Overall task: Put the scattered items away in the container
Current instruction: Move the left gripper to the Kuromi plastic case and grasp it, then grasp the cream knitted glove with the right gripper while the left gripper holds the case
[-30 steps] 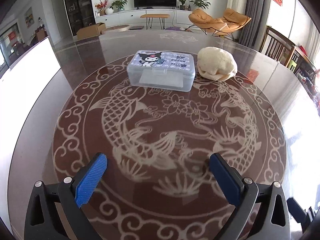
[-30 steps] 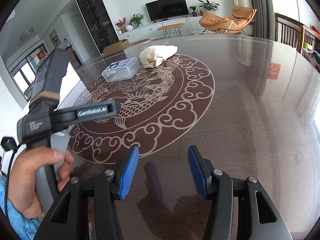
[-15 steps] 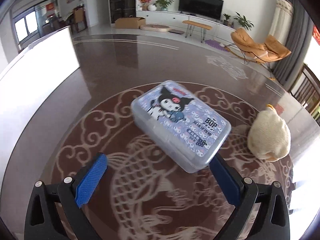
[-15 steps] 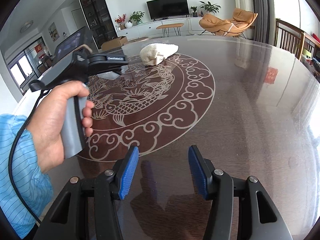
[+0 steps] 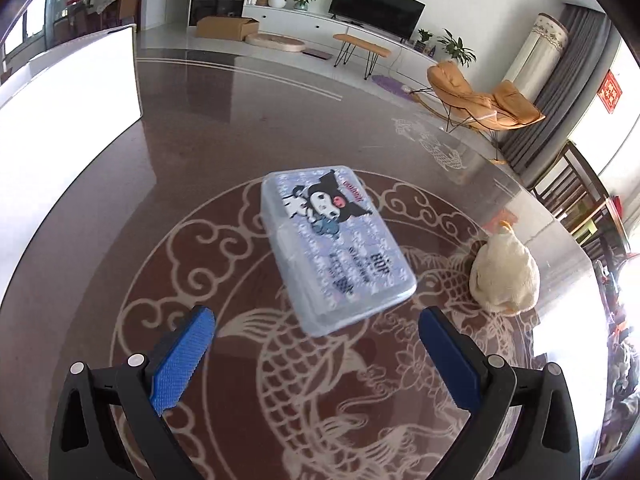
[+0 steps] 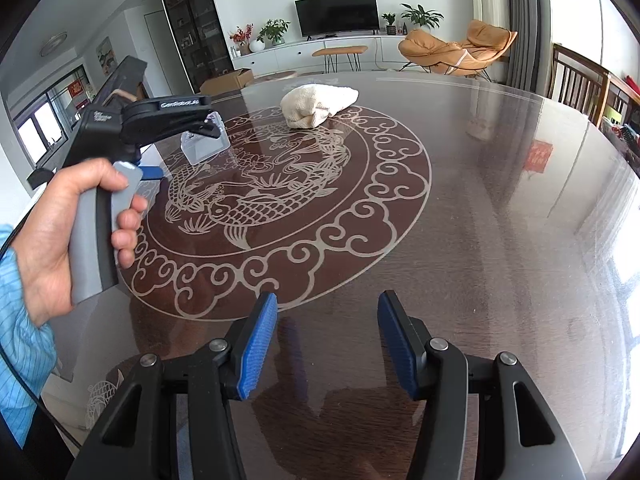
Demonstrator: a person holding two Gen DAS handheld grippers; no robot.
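Lying across both views: dark glossy table (image 5: 168,200) with a pale fish-and-cloud medallion. Sitting closed on the medallion's far part: clear lidded box (image 5: 336,248) with a cartoon print, just ahead of the left gripper (image 5: 316,344) and touching neither pad. Resting right of the box, near but apart: cream plush toy (image 5: 505,276). Hovering with jaws spread wide and holding nothing: left gripper, blue pads (image 5: 180,360) flanking empty air. Hanging over bare tabletop at the near edge, well apart from both items: right gripper (image 6: 327,344), likewise gaping and empty. Showing only in the right wrist view: hand (image 6: 60,232) squeezing the left gripper's grey handle, tool body partly hiding the box (image 6: 204,146), toy (image 6: 318,104) beyond.
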